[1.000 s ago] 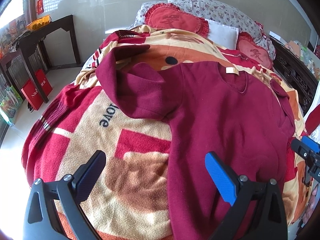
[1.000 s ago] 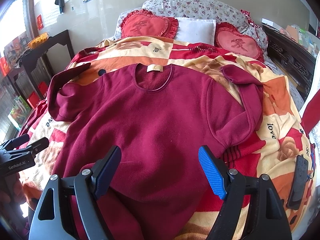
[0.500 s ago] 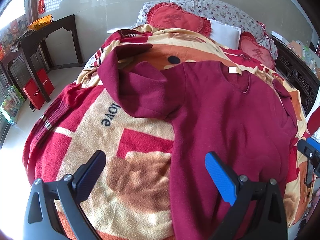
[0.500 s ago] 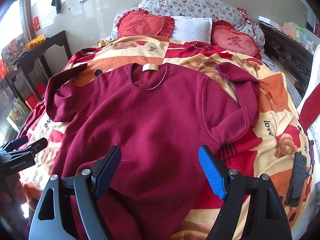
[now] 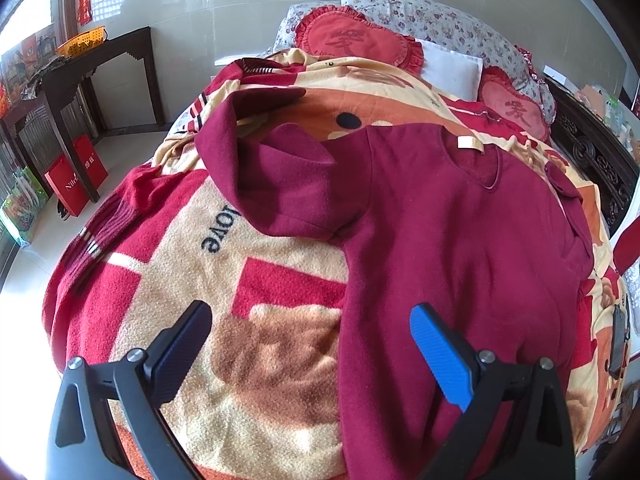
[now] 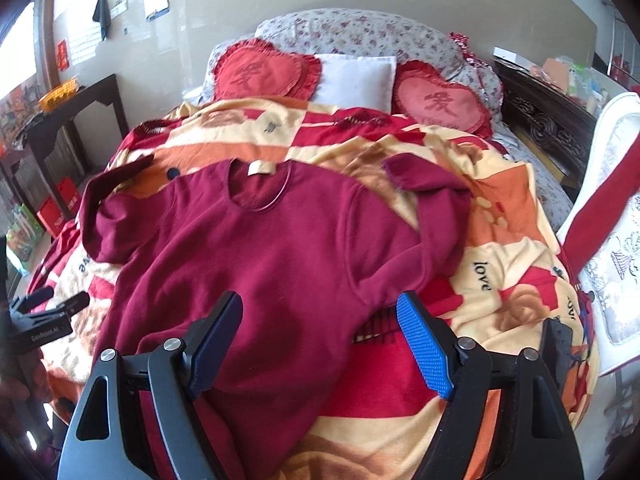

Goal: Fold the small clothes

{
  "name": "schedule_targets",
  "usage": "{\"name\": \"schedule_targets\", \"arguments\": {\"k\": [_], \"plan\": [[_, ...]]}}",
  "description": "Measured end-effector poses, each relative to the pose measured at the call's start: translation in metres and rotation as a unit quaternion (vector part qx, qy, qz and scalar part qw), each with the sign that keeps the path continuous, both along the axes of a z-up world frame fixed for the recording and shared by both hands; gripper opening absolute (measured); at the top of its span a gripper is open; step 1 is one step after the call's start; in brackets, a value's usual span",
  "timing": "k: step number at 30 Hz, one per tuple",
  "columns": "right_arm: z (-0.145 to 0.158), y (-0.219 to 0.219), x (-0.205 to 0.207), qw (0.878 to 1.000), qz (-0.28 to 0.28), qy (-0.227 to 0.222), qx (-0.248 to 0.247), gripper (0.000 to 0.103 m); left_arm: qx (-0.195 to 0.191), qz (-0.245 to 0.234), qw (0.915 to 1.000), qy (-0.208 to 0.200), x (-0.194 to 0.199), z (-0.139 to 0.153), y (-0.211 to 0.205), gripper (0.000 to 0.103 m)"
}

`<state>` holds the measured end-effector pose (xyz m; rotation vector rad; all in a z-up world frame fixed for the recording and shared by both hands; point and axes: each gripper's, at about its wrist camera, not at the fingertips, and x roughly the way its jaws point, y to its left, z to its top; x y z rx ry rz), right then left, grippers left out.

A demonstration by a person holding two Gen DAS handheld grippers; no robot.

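A dark red long-sleeved sweater [image 5: 440,224] [image 6: 272,256] lies face up on a patterned blanket [image 5: 256,288] [image 6: 508,240], collar toward the pillows, both sleeves bent back at the shoulders. My left gripper [image 5: 310,344] hangs open above the sweater's left side edge, nothing between its fingers. My right gripper [image 6: 320,332] hovers open over the sweater's lower right part, near the right armpit. The left gripper [image 6: 52,304] also shows at the left edge of the right wrist view.
Two red heart cushions [image 6: 264,70] and a white pillow [image 6: 356,80] sit at the bed's head. A dark wooden side table [image 5: 92,60] stands left, red bags [image 5: 76,180] on the floor beside it. A black remote [image 5: 618,340] [image 6: 558,344] lies at the blanket's right edge. A white chair [image 6: 616,272] stands on the right.
Both grippers have drawn back slightly from the bed and stayed open. The right gripper no longer shows in the left wrist view. The sweater has not moved.
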<state>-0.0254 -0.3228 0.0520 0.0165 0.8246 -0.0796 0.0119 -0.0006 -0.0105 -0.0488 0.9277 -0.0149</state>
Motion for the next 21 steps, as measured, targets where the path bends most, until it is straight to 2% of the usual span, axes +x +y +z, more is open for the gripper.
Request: {"name": "schedule_targets", "arguments": {"k": [6, 21], "plan": [[0.008, -0.003, 0.001, 1.0, -0.003, -0.005, 0.001, 0.062, 0.0, 0.002, 1.0, -0.001, 0.0, 0.0, 0.001, 0.101], [0.016, 0.043, 0.013, 0.998, 0.06, 0.002, 0.019, 0.062, -0.004, 0.013, 0.9999, 0.002, 0.003, -0.003, 0.011, 0.101]]}}
